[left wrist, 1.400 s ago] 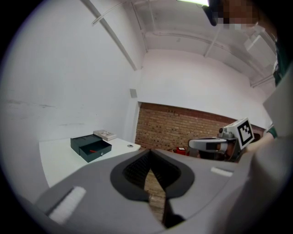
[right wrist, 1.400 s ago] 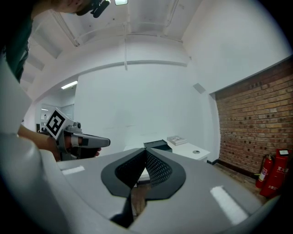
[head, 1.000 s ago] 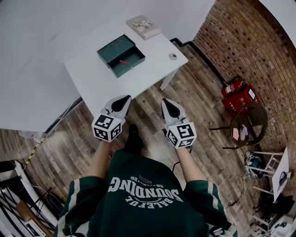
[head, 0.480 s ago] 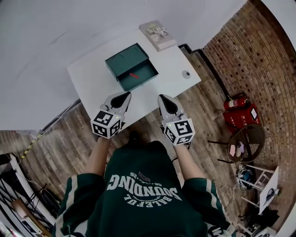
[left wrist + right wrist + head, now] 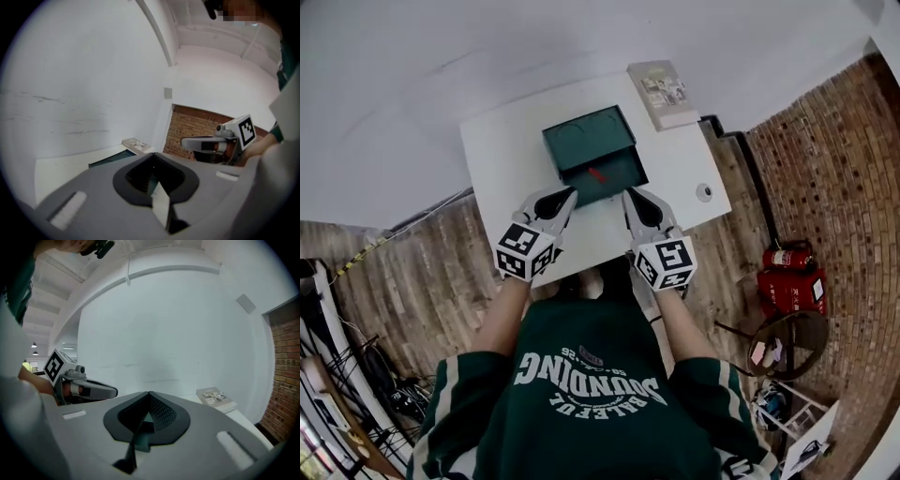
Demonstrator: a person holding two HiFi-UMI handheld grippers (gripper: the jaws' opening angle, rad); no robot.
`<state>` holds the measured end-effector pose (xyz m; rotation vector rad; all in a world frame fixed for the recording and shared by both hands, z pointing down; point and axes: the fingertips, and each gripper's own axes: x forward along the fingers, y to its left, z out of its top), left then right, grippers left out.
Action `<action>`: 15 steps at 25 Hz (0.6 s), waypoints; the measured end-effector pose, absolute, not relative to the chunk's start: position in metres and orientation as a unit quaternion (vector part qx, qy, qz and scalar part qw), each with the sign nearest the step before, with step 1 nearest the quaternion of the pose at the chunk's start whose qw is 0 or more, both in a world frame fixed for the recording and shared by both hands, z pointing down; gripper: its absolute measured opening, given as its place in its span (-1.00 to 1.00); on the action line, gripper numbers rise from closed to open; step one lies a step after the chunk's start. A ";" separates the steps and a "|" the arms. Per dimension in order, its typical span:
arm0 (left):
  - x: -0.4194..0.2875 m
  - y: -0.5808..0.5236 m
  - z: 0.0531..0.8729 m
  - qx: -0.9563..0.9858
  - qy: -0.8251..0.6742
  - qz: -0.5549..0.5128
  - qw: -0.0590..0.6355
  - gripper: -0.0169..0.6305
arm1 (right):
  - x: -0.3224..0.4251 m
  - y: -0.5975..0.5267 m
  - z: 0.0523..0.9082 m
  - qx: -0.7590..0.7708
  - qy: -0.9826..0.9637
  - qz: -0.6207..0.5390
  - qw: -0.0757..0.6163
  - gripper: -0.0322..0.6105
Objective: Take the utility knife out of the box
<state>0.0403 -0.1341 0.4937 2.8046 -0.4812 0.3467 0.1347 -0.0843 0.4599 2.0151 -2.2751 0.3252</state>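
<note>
A dark green box (image 5: 584, 139) lies open on the white table (image 5: 502, 159). A red utility knife (image 5: 597, 174) rests in its near half. My left gripper (image 5: 568, 193) hovers over the table just left of the box's near corner, shut and empty. At the box's near right corner my right gripper (image 5: 628, 193) is shut too, with nothing in it. In the left gripper view the closed jaws (image 5: 153, 155) point past the box (image 5: 110, 159), and the right gripper (image 5: 186, 143) shows beside them. The right gripper view shows its own jaws (image 5: 150, 393) closed, with the left gripper (image 5: 111, 391) off to the side.
A book (image 5: 663, 94) lies at the table's far right corner, and a small round object (image 5: 704, 192) sits near the right edge. A white wall stands behind the table. Red fire extinguishers (image 5: 787, 258) and a round stool (image 5: 787, 342) stand on the wooden floor at the right.
The person has walked up to the table. Both grippers have moved forward from over the floor to over the table's near part, right at the box. Both stayed shut.
</note>
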 end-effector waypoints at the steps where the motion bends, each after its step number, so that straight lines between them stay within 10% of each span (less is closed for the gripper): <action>1: 0.043 -0.140 0.495 0.967 -0.175 0.121 0.139 -0.79 | 0.137 -0.093 0.462 0.651 -0.750 0.108 0.043 -0.89; 15: 0.065 -0.204 0.495 0.920 -0.342 0.110 0.157 -0.79 | 0.180 -0.180 0.473 0.517 -0.845 0.107 0.087 -0.89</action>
